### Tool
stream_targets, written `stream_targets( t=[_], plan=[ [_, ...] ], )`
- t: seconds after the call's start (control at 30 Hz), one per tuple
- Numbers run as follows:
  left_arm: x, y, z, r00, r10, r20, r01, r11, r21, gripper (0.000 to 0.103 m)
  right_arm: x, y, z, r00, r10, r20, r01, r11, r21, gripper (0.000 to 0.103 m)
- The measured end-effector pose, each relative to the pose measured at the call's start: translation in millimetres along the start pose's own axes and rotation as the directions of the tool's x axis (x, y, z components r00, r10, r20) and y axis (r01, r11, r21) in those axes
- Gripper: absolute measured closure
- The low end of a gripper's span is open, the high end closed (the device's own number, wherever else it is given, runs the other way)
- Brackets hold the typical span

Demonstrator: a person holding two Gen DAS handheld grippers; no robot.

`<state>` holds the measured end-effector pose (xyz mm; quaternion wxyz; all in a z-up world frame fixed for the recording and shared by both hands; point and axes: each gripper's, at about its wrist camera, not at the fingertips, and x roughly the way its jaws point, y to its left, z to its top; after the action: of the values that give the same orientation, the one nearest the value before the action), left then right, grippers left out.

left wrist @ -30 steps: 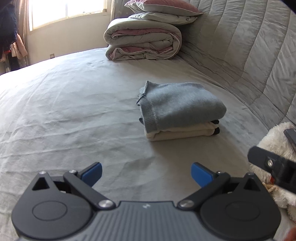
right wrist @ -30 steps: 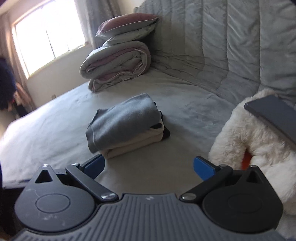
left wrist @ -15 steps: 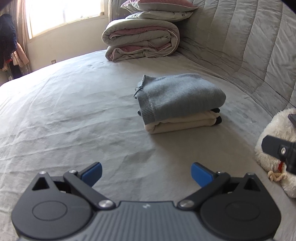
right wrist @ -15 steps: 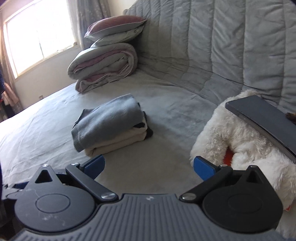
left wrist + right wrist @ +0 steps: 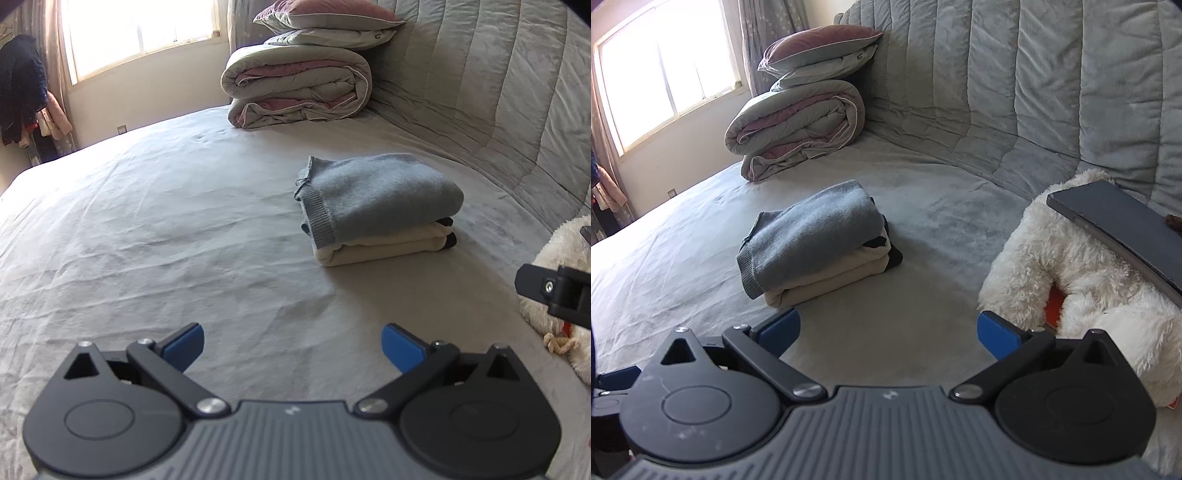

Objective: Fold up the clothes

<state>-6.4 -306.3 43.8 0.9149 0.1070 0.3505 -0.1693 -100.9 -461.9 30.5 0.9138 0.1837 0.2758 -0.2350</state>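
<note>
Clothes (image 5: 376,210) lie folded in a soft, light stack near the bed's (image 5: 147,240) headboard edge. Both the left gripper (image 5: 291,345) and right gripper (image 5: 888,332) are spread wide and hold nothing. I would grasp the stack from underneath.

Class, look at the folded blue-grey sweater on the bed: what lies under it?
Under the blue-grey sweater lies a folded cream garment, with something black showing at one end. Anything further inside is covered.

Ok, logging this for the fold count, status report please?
Left gripper open, empty; right gripper open, empty. Folded stack on the bed sheet, blue-grey sweater on top, untouched. White plush toy right of the stack, apart.
</note>
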Motion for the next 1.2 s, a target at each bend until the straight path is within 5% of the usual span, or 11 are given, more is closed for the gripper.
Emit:
stream_targets(
  t=[1.2],
  plan=[
    [-23, 5, -1, 1.000, 0.006, -0.001, -0.006, 1.000, 0.003, 0.001, -12, 17, -7, 1.000, 0.003, 0.021, -0.002, 0.999, -0.052, 0.000]
  ],
)
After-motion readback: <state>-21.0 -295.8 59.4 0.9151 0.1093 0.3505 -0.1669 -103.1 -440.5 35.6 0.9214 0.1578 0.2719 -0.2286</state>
